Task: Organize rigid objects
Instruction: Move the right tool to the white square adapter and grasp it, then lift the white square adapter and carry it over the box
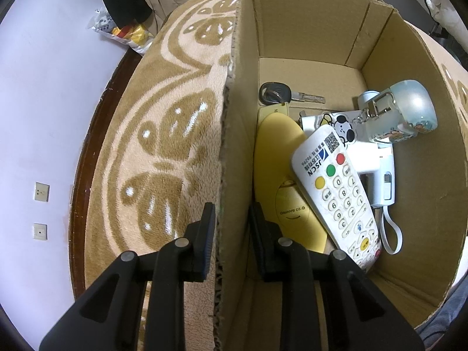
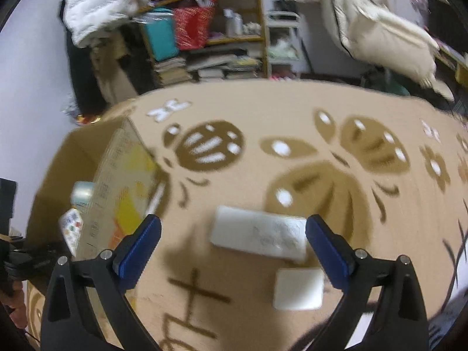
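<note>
An open cardboard box [image 1: 310, 20] stands on a patterned blanket [image 1: 175, 122]. In it lie a white remote [image 1: 336, 193], a yellow oval case [image 1: 275, 152], a car key [image 1: 278, 92], a dog charm [image 1: 340, 125], a white plug [image 1: 380, 175] and a small pale-blue bottle [image 1: 406, 108]. My left gripper [image 1: 231, 207] is shut on the box's left wall, one pad on each side. My right gripper [image 2: 234, 222] stands wide open just above the blanket. A flat white rectangular case [image 2: 257, 234] lies between its fingers, untouched. A small white square piece [image 2: 298, 292] lies nearer, by the right finger.
The box [image 2: 117, 181] shows at the left of the right wrist view, with printed yellow panels. Crowded shelves [image 2: 204, 29] and stacked books stand beyond the blanket. A white wall with sockets [image 1: 41, 191] and a dark wooden edge [image 1: 96, 122] lie left of the blanket.
</note>
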The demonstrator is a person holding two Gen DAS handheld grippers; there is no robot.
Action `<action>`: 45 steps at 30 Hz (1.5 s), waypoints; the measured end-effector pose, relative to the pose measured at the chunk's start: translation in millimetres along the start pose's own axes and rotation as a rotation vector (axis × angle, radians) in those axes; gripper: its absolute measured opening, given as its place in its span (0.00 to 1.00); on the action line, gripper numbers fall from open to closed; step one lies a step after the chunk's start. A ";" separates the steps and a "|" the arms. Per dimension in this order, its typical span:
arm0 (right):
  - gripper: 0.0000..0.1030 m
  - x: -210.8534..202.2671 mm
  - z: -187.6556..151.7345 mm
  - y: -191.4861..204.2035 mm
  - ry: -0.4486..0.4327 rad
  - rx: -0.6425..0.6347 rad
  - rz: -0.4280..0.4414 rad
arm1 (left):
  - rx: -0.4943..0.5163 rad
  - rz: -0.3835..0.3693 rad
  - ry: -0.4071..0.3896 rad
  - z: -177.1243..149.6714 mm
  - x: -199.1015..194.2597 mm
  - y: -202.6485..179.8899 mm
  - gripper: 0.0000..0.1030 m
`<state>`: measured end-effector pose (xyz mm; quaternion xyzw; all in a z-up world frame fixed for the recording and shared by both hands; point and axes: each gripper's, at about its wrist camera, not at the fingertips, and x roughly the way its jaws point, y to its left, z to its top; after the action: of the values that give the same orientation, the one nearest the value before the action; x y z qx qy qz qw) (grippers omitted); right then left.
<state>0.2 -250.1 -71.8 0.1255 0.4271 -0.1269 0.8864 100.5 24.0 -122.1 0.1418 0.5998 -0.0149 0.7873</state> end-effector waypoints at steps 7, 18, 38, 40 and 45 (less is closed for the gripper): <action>1.00 15.3 -15.4 -30.7 0.096 0.070 -0.052 | 0.002 -0.004 -0.005 -1.2 -1.3 -2.2 0.23; 0.98 43.2 -40.8 -52.8 0.262 0.161 -0.162 | 0.000 -0.007 -0.005 -0.4 -2.3 -0.3 0.23; 0.68 45.3 -39.5 -38.1 0.266 0.152 -0.080 | 0.013 0.011 -0.008 -1.2 -4.0 -5.3 0.23; 0.68 43.3 -36.6 -33.5 0.250 0.146 -0.060 | 0.014 0.011 -0.008 -1.2 -4.0 -5.2 0.23; 0.68 38.5 -30.1 -21.4 0.207 0.133 -0.019 | 0.017 0.014 -0.009 -1.4 -4.6 -6.1 0.23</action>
<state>-5.5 -264.7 -122.8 0.1924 0.5081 -0.1494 0.8261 96.7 17.9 -119.3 0.1527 0.5952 -0.0149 0.7888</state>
